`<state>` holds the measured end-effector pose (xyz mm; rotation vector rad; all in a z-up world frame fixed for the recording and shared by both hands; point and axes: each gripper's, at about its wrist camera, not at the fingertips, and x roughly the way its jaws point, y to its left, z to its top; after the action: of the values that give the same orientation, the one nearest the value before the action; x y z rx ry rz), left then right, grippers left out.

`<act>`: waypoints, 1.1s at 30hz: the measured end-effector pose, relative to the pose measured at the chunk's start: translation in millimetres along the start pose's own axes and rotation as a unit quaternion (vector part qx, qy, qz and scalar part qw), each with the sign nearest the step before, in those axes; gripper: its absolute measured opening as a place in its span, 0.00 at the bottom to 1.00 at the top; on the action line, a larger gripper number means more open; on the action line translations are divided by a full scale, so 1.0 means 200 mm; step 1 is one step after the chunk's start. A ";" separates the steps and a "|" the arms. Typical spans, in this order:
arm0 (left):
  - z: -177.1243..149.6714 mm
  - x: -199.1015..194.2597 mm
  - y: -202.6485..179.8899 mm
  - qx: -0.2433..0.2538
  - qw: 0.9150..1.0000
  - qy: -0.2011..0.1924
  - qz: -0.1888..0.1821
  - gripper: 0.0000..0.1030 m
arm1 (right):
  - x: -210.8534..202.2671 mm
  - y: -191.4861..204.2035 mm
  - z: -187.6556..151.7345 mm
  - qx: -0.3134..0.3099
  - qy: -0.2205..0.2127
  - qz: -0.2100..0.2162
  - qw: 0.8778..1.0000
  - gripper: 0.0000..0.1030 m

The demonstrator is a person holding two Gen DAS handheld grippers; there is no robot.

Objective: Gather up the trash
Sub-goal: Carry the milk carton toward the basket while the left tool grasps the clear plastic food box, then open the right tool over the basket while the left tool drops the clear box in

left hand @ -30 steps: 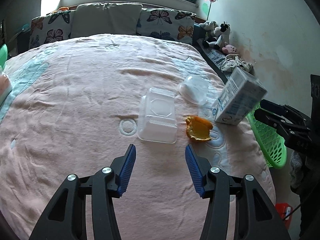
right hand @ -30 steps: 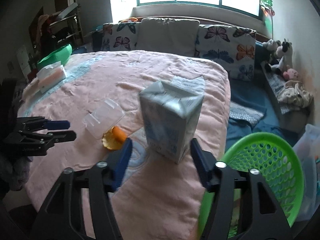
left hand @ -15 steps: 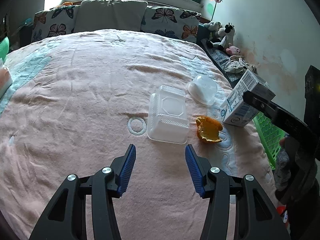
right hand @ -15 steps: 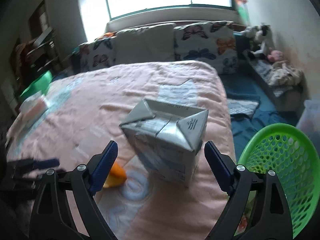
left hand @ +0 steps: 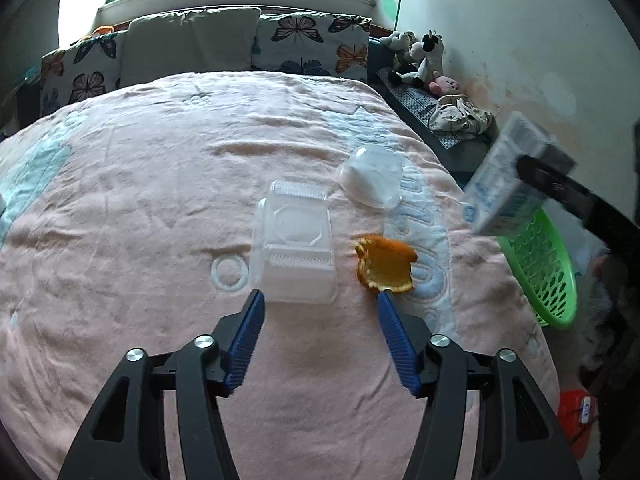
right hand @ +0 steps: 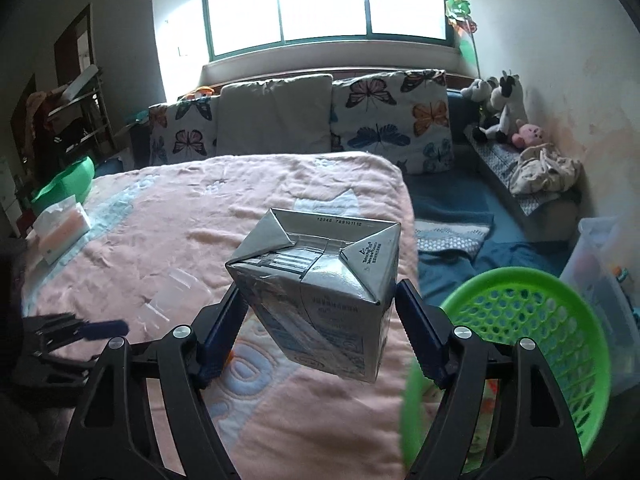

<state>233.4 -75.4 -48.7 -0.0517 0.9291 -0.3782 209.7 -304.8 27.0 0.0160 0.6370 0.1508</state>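
two grippers showing. left gripper point(left hand: 320, 300): hovering over the pink blanket point(left hand: 140, 208), blue pads spread apart, holding nothing. clear box point(left hand: 294, 248) lying just ahead of it; orange peel point(left hand: 384, 266) resting beside the box; clear lid point(left hand: 370, 178) sitting farther back. right gripper point(right hand: 320, 308): pads clamping the carton point(right hand: 320, 300), which is hanging tilted off the blanket. green basket point(right hand: 532, 344) sitting beside the bed at right.
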 end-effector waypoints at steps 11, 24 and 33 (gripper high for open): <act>0.17 0.14 0.00 0.004 0.999 0.011 0.038 0.60 | -0.20 -0.17 -0.02 0.011 -0.008 -0.014 1.000 0.73; 0.21 0.27 0.01 -0.002 0.998 0.032 0.045 0.45 | -0.29 -0.49 -0.14 0.064 0.005 -0.073 0.995 0.73; 0.23 0.21 0.00 0.000 0.999 0.019 0.040 0.43 | -0.25 -0.62 -0.27 0.095 0.037 -0.093 0.990 0.73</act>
<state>292.3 -94.8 -54.5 -0.0087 0.9649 -0.3060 154.8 -435.7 5.1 0.1353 0.7209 -0.0910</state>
